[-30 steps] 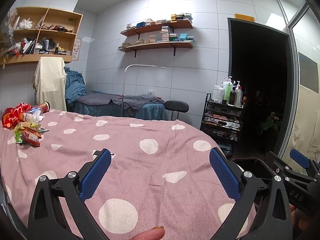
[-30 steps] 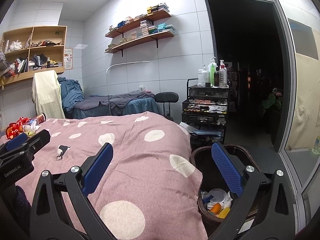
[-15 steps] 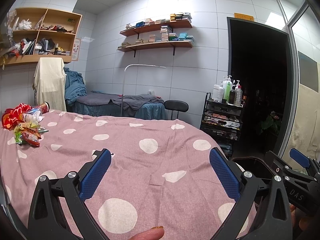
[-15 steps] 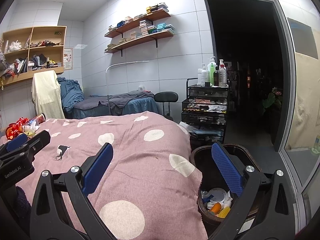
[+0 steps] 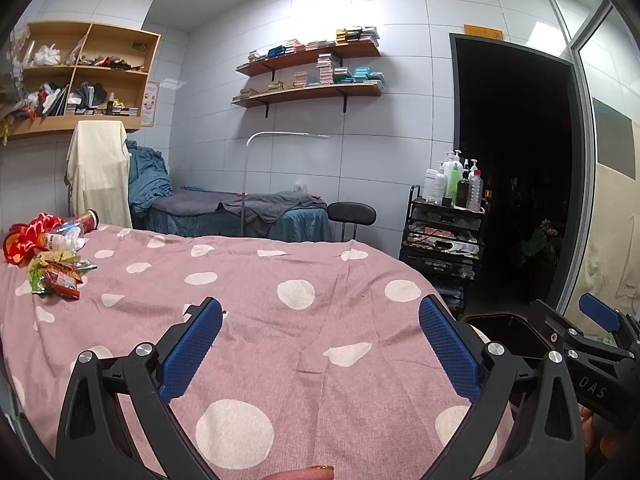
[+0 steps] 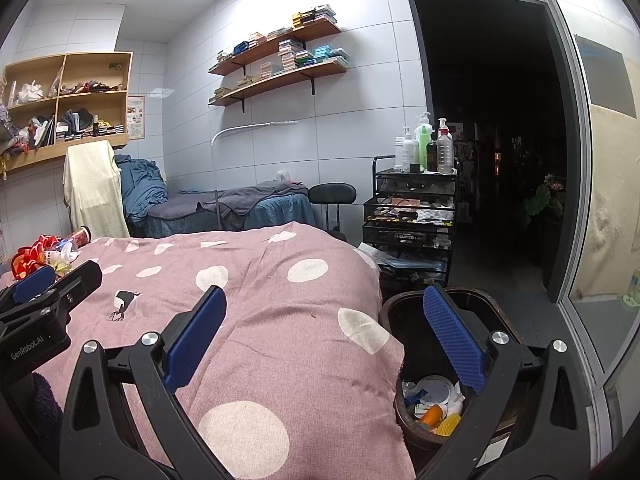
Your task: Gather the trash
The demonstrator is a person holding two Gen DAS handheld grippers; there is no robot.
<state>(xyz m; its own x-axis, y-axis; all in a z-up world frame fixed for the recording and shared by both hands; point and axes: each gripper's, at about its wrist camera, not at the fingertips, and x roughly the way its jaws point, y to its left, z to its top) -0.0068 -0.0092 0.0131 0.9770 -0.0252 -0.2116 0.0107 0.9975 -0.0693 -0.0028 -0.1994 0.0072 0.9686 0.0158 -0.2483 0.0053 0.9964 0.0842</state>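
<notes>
A heap of trash [image 5: 52,252] lies at the far left of the pink polka-dot bed cover [image 5: 280,320]: snack wrappers, a plastic bottle, a red can and red packaging; it also shows in the right wrist view as the trash heap [image 6: 48,250]. A dark bin [image 6: 436,392] stands on the floor at the bed's right end, with scraps inside. My left gripper [image 5: 320,344] hangs open over the middle of the bed, holding nothing. My right gripper [image 6: 324,336] is open over the bed's edge and the bin, also holding nothing.
A black wire cart [image 6: 412,216] with bottles on top stands past the bed's right end, beside a dark doorway [image 6: 488,140]. A massage bed [image 5: 240,216], a black stool [image 5: 352,216] and wall shelves [image 5: 312,76] are at the back. A glass partition [image 6: 600,200] lines the right side.
</notes>
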